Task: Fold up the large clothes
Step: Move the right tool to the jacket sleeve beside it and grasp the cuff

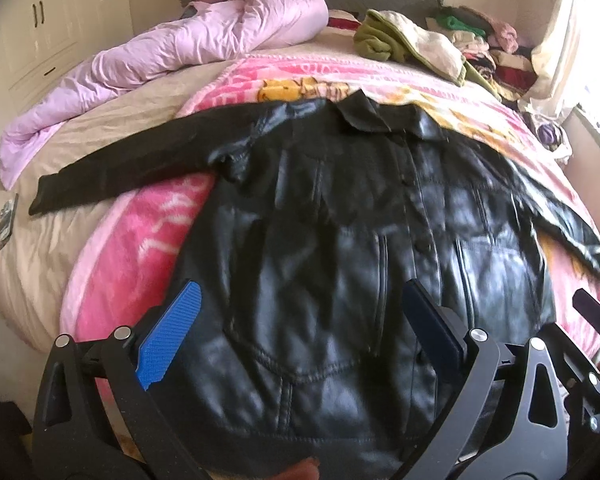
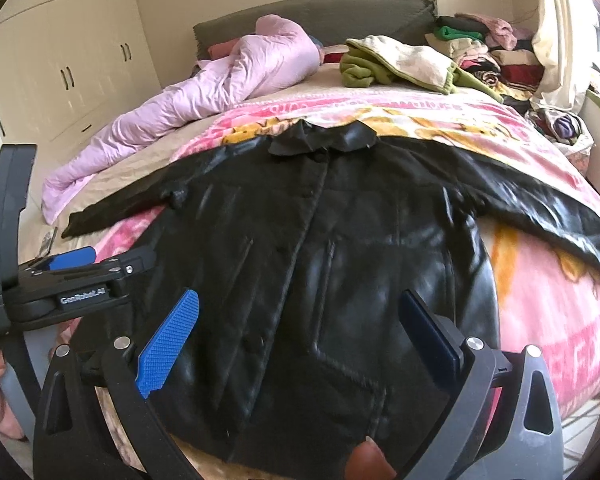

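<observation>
Left wrist view: jacket (image 1: 340, 240) flat on bed (image 1: 60, 248), collar far, hem near, sleeves spread sideways. Left claw (image 1: 296, 336) and right claw (image 2: 300, 340) both agape, empty, above hem.

Glossy black leather jacket (image 1: 340, 240)

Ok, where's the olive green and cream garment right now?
The olive green and cream garment lies bunched at the far end of the bed, right of the lilac duvet and beyond the black leather jacket.
</observation>
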`<state>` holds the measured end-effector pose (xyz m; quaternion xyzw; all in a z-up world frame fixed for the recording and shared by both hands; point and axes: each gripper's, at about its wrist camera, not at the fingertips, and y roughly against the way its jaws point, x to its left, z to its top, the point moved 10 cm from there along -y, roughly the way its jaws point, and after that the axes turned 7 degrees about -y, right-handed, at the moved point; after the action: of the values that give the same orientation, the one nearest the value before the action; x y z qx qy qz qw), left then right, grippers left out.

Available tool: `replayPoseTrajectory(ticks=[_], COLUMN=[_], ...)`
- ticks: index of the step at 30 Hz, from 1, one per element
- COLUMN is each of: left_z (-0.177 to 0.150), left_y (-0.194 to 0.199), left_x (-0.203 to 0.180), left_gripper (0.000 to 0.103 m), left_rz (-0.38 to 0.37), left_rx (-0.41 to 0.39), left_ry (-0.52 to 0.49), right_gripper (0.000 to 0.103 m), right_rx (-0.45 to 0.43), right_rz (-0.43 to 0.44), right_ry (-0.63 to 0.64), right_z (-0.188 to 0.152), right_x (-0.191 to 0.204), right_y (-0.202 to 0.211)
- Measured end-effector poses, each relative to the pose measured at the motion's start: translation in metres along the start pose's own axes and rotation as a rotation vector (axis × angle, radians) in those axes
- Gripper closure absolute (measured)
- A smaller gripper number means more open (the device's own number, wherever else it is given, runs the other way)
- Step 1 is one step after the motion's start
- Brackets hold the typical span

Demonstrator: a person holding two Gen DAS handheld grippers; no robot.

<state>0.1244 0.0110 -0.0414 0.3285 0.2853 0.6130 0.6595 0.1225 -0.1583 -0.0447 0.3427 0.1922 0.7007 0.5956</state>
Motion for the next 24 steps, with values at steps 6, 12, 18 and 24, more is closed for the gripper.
replayPoseTrajectory(ticks=[6, 12, 18, 24], left_z=[0.029, 0.061, 0.092, 0.120], left_y=[0.000, -0.001, -0.006, -0.024], left_x=[0.010, 0.015, 0.017, 0.017], left_gripper=[0.009, 0.009, 0.009, 0.009], left_rz=[0.012, 0.012, -0.001, -0.025], left_rx=[-0.023, -0.062, -0.094, -0.096], left_ry=[0.002, 0.009, 0.032, 0.041], right_gripper=[0.004, 0.004, 0.004, 0.004], right_rx=[0.005, 0.002, -0.032, -0.071], right_rz=[0.052, 0.088, 0.076, 0.040], right_ry=[-0.030, -0.048, -0.082, -0.168], right_z=[0.031, 0.059, 0.088, 0.114], right_x=[0.009, 0.014, 0.003, -0.027], right_y=[-0.017, -0.027, -0.035, -0.043])
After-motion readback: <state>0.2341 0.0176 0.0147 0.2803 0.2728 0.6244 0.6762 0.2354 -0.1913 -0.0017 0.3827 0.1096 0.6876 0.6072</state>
